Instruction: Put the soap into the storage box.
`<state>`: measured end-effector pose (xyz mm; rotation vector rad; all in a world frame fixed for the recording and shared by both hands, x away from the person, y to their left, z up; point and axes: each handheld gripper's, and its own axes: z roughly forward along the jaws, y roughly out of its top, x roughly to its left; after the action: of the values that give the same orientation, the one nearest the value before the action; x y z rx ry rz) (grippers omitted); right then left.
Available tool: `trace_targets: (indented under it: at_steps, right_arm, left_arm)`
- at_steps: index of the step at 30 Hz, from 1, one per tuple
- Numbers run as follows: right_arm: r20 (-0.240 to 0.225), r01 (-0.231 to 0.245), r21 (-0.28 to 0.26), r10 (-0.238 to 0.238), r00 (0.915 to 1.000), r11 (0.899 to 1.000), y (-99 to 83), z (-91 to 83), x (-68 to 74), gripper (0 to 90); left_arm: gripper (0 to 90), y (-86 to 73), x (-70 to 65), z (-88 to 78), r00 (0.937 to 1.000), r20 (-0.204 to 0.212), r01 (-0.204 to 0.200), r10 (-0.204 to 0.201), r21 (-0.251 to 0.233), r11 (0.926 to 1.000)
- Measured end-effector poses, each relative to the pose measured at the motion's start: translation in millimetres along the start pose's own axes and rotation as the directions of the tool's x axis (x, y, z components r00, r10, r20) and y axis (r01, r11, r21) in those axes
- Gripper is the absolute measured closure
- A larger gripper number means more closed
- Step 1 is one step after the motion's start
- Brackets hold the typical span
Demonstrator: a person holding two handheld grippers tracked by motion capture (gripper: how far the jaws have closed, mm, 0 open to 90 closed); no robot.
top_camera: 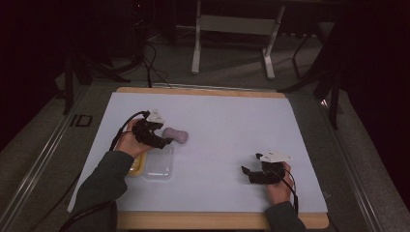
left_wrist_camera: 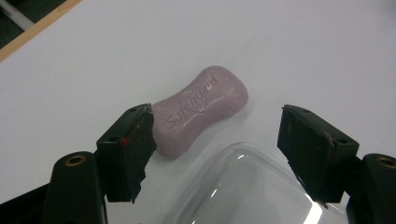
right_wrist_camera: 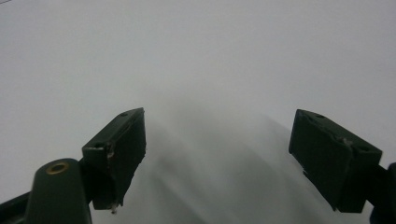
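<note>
- Wood edges the table (top_camera: 203,221) along its near side, and a white sheet (top_camera: 227,121) covers nearly all of the top.
- Near the sheet's front right corner a hand holds the right gripper (top_camera: 245,170) low over bare sheet; its jaws point toward the left edge.
- Seen in the right gripper view, the right gripper (right_wrist_camera: 217,154) has its jaws wide apart with nothing between them (just white sheet and their soft shadows).
- Toward the left edge, about midway from front to back, a clear plastic lid (top_camera: 158,164) lies on the sheet, with a yellow piece (top_camera: 137,166) touching its left side, partly under the hand.
- Just behind the lid, the left gripper (top_camera: 167,141) hovers, its jaws pointing right.
- Its own view shows the left gripper (left_wrist_camera: 215,135) with jaws apart, gripping nothing; the lid (left_wrist_camera: 247,186) sits below and between them.
- A pink soap (left_wrist_camera: 198,109) stamped "Safeguard" lies flat just beyond the left jaw's tip; whether they touch I cannot tell.
- From above, the soap (top_camera: 176,135) rests left of the sheet's middle, beside the lid's far right corner.
</note>
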<state>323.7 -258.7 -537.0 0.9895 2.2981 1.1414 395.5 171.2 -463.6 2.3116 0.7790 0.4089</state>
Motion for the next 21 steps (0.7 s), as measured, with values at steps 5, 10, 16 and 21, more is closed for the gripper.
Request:
trace_targets:
  at_steps: [5, 10, 16, 21]
  right_arm:
    - [0.000, 0.004, 0.001, -0.004, 1.0000, 1.000, 0.0, 0.2, 0.2, 18.4]
    - [0.000, 0.004, 0.000, -0.004, 1.0000, 1.000, 0.0, 0.2, 0.3, 18.4]
    - [-0.001, 0.005, 0.001, -0.005, 1.0000, 1.000, 0.0, 0.2, 0.4, 18.4]
    - [-0.001, 0.005, 0.001, -0.005, 1.0000, 1.000, 0.0, 0.1, 0.6, 18.4]
  left_arm:
    - [27.0, 0.6, 3.0, 6.6, 0.9999, 0.004, 0.009, -0.009, 0.016, 0.9998]
    - [26.2, 1.0, 4.7, 14.0, 0.9998, 0.013, 0.013, -0.013, 0.028, 0.9995]
    - [23.5, 2.9, 8.0, 23.0, 0.9995, 0.011, 0.028, -0.028, 0.044, 0.9986]
    - [17.9, 4.2, 11.6, 29.9, 0.9994, -0.005, 0.034, -0.034, 0.061, 0.9975]
